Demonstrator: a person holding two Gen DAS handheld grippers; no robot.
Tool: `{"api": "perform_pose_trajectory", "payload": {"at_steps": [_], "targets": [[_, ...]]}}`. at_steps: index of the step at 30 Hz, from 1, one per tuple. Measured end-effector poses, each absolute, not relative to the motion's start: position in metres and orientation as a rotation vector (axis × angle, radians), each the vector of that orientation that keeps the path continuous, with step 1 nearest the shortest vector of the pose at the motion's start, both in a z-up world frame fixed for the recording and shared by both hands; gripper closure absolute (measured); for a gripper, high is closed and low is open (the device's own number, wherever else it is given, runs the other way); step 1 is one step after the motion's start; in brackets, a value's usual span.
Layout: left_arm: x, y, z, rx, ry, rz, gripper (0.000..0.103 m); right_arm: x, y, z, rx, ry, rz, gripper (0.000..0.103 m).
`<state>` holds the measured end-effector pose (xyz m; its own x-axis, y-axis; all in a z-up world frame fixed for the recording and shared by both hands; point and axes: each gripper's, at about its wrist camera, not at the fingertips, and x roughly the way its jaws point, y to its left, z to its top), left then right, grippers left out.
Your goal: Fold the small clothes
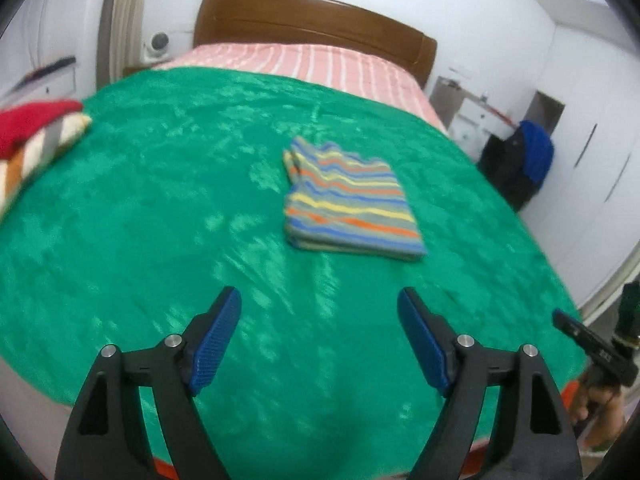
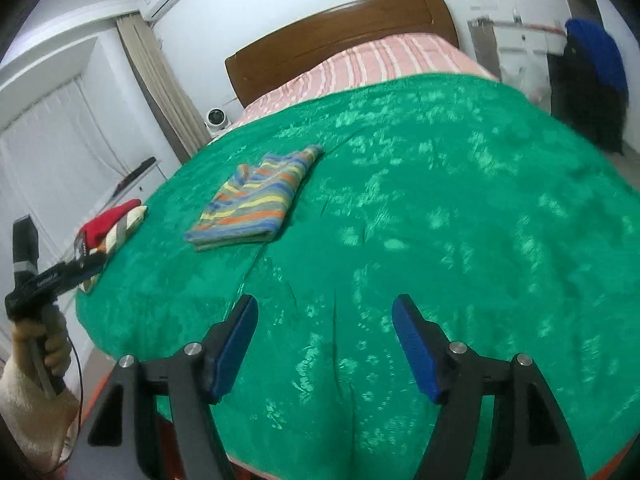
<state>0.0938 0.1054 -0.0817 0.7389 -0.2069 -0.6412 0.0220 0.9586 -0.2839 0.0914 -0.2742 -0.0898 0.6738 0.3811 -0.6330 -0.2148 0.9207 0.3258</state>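
A small striped garment (image 1: 350, 200) lies folded into a flat rectangle on the green blanket (image 1: 160, 220), near the bed's middle; in the right wrist view the same striped garment (image 2: 252, 200) sits left of centre. My left gripper (image 1: 320, 304) hovers open over bare blanket, well short of the garment, nothing between its blue pads. My right gripper (image 2: 325, 312) is open too, over bare green blanket (image 2: 440, 200) to the garment's right. Each view catches the other gripper held in a hand at its edge: the right one (image 1: 568, 324), the left one (image 2: 86, 266).
A pile of other clothes, red and striped (image 1: 36, 136), lies at the blanket's left edge, also red pile (image 2: 112, 224). Pink striped sheet (image 1: 304, 60) and wooden headboard (image 1: 312, 20) at the far end. Dark and blue clothing (image 1: 528, 160) hangs right of the bed.
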Motion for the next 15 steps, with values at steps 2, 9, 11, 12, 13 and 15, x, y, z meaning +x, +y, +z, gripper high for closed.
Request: {"api": "perform_pose_trajectory", "payload": {"at_steps": [2, 9, 11, 12, 13, 15], "targets": [[0.090, 0.093, -0.091, -0.291, 0.757, -0.157, 0.021, 0.087, -0.274, -0.082, 0.218, 0.747, 0.346, 0.033], [0.091, 0.047, -0.121, -0.259, 0.898, -0.265, 0.021, 0.084, -0.255, -0.091, 0.245, 0.758, 0.412, 0.033], [0.094, 0.045, -0.119, -0.265, 0.903, -0.274, 0.021, 0.089, -0.245, -0.097, 0.246, 0.779, 0.435, 0.033], [0.097, 0.047, -0.117, -0.279, 0.896, -0.272, 0.021, 0.093, -0.239, -0.098, 0.245, 0.786, 0.452, 0.033], [0.100, 0.049, -0.115, -0.289, 0.889, -0.265, 0.021, 0.096, -0.233, -0.099, 0.245, 0.789, 0.470, 0.033], [0.107, 0.052, -0.113, -0.298, 0.883, -0.242, 0.021, 0.097, -0.226, -0.097, 0.231, 0.784, 0.498, 0.033]]}}
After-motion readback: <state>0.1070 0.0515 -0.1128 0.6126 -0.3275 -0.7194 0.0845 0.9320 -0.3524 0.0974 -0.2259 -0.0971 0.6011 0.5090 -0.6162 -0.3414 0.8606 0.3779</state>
